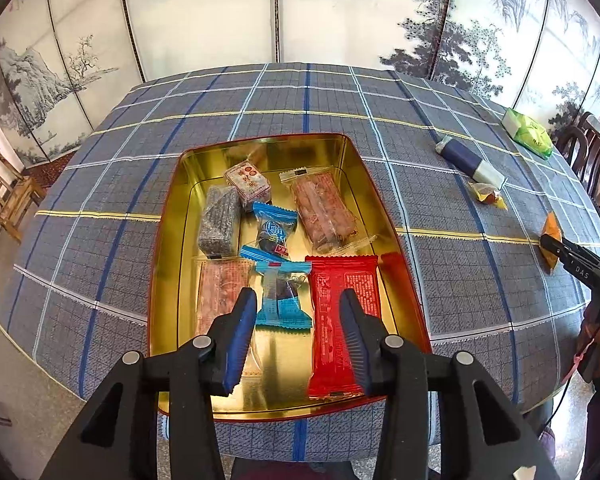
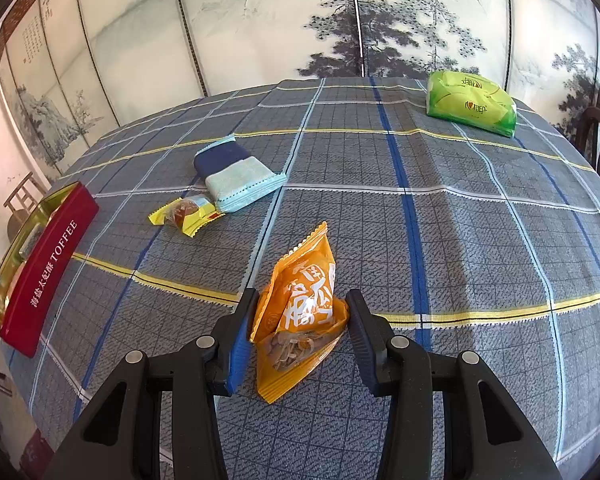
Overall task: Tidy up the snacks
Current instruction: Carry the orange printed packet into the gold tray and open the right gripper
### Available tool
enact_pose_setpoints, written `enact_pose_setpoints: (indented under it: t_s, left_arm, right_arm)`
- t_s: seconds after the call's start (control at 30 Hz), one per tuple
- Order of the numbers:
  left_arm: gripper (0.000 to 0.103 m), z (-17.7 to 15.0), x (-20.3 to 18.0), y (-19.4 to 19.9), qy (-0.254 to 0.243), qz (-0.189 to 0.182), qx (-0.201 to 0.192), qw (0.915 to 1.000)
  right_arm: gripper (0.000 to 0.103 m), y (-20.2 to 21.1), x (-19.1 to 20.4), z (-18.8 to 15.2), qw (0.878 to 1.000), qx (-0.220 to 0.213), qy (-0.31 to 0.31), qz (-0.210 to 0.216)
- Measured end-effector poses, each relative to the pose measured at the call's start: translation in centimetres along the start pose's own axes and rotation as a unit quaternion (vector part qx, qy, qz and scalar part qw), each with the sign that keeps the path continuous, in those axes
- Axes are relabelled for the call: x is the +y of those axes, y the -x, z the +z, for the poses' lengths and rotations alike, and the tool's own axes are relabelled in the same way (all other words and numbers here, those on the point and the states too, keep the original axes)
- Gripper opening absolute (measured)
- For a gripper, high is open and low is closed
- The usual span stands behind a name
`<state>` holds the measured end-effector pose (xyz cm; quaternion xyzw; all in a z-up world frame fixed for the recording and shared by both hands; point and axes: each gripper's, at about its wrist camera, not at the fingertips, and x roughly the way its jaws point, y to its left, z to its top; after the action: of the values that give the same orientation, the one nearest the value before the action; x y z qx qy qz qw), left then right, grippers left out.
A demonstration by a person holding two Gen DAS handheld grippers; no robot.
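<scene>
Left tool (image 1: 298,306) apart, empty, above tin (image 1: 384,196) holding snacks; right tool (image 2: 300,308) clamped on orange packet (image 2: 300,308) on table (image 2: 480,240); yellow candy (image 2: 186,214) at ten o'clock.

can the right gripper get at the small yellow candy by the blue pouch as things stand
Probably not yet: the right gripper is closed around the orange snack bag. Otherwise only bare tablecloth lies before the yellow candy.

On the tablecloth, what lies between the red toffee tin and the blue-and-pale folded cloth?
Right wrist view: one small yellow-wrapped snack lies between the red toffee tin and the folded cloth, touching the cloth.
</scene>
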<state>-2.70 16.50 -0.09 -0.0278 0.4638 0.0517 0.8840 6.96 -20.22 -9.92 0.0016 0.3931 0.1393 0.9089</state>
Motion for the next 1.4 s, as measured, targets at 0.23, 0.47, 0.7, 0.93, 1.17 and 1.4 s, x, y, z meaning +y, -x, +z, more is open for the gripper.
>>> enact_pose_setpoints:
  t_s: [0.23,0.47,0.7,0.93,1.17,1.4]
  left_arm:
    - [0.059,0.0,0.8,1.5,-0.004,0.027,-0.038,0.9989]
    - [0.059,-0.4,1.6,1.7,-0.004,0.035,-0.048,0.9982]
    - [0.061,-1.0,3.1,1.5,0.003,0.042,-0.054,0.9976]
    - [0.066,-1.5,5.0,1.6,0.005,0.066,-0.068,0.9955]
    - [0.069,-1.9,6.5,1.6,0.008,0.082,-0.073,0.9939]
    - [0.070,-2.3,7.4,1.2,0.013,0.086,-0.070,0.9937]
  right_arm:
    - [0.045,2.1,2.8,-1.3,1.000,-0.014,0.007,0.027]
    - [0.045,4.4,9.5,0.1,0.994,-0.029,0.055,0.085]
    - [0.045,4.7,16.5,2.4,0.985,-0.028,0.108,0.134]
    - [0.045,3.4,22.4,4.0,0.974,-0.016,0.144,0.172]
    - [0.045,1.2,26.4,4.7,0.968,0.009,0.161,0.190]
    - [0.045,-0.5,28.5,4.8,0.965,0.033,0.167,0.199]
